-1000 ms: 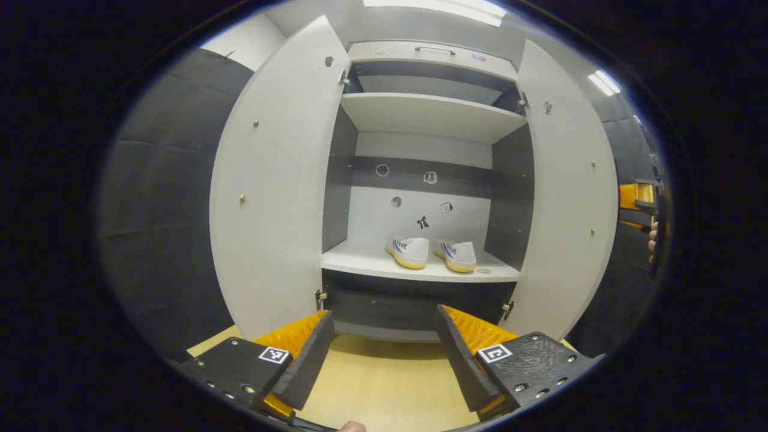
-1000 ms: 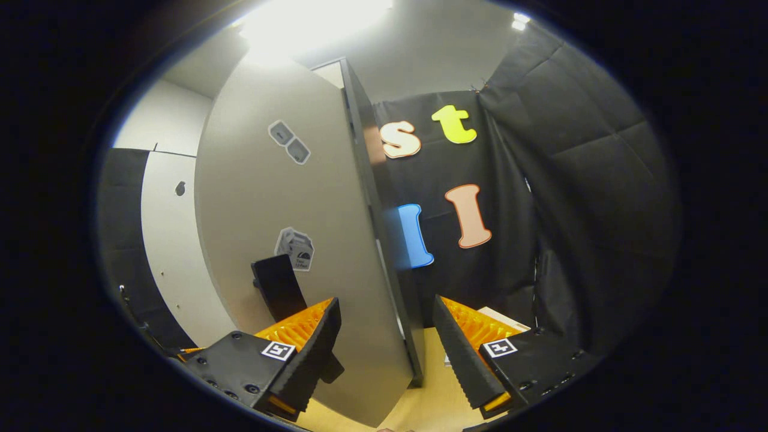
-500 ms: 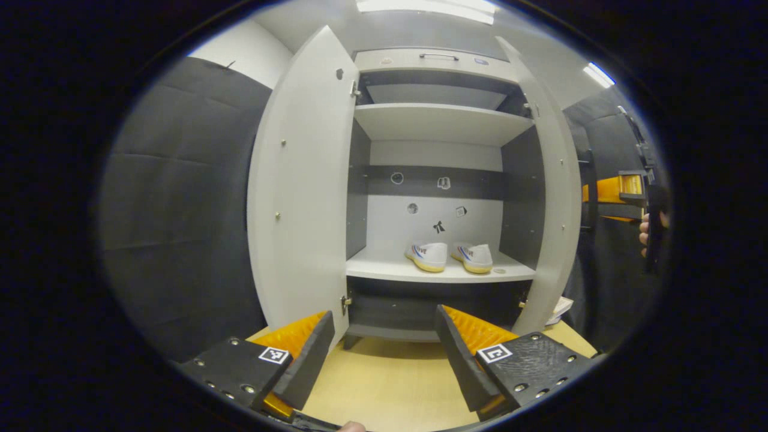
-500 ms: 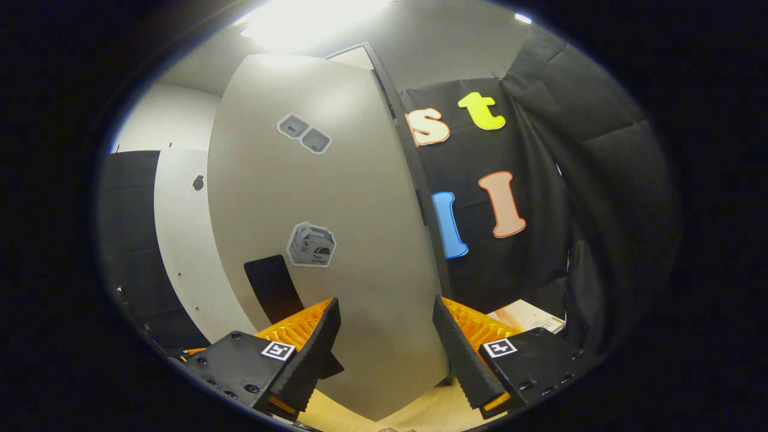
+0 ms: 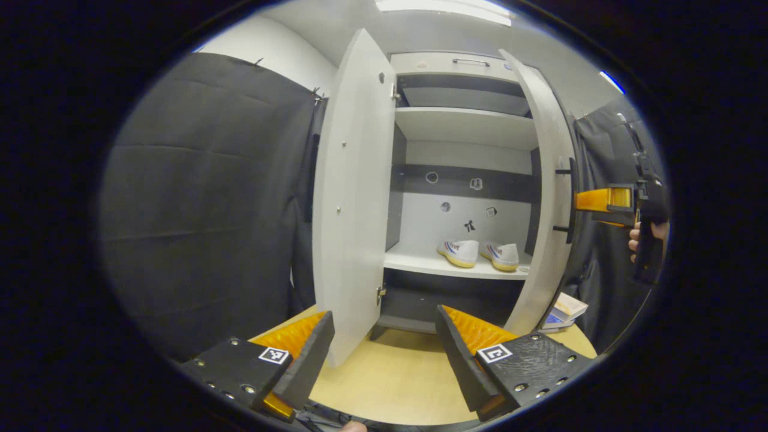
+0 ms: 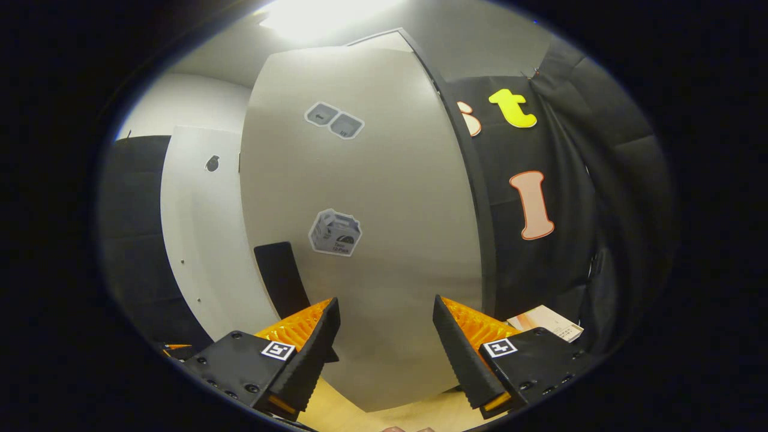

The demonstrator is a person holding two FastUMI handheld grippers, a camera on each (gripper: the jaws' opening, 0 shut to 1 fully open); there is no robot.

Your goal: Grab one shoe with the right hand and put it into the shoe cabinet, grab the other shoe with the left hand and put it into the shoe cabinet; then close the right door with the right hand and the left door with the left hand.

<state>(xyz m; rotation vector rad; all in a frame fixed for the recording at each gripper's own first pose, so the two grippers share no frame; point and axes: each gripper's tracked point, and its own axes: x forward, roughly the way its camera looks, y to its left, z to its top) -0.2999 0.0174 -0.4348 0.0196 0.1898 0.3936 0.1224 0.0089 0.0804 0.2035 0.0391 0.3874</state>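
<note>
Two white shoes with yellow soles, one point(image 5: 459, 252) beside the other point(image 5: 503, 255), stand on the cabinet's lower shelf point(image 5: 432, 264). The left door point(image 5: 354, 198) stands wide open. The right door point(image 5: 549, 198) is swung partway inward. My left gripper point(image 5: 384, 354) is open and empty, back from the cabinet above the wooden floor. In the left gripper view the right gripper point(image 5: 600, 199), held by a hand point(image 5: 639, 237), points at the right door's outer side near its black handle point(image 5: 569, 198). In the right gripper view my right gripper point(image 6: 384, 354) is open, its fingers close to the door's outer face point(image 6: 384, 252).
The right door carries two stickers point(image 6: 335, 233) and a black handle point(image 6: 279, 279). A booklet point(image 6: 543, 321) lies on the floor by the cabinet's right side. An upper shelf point(image 5: 465, 123) and a top drawer point(image 5: 462, 62) sit above the shoes. Black padded walls point(image 5: 204, 198) surround the booth.
The right door has swung further inward, pushed from its outer side by the right gripper. The left gripper view has shifted, so the cabinet now sits further right and the left door looks more edge-on.
</note>
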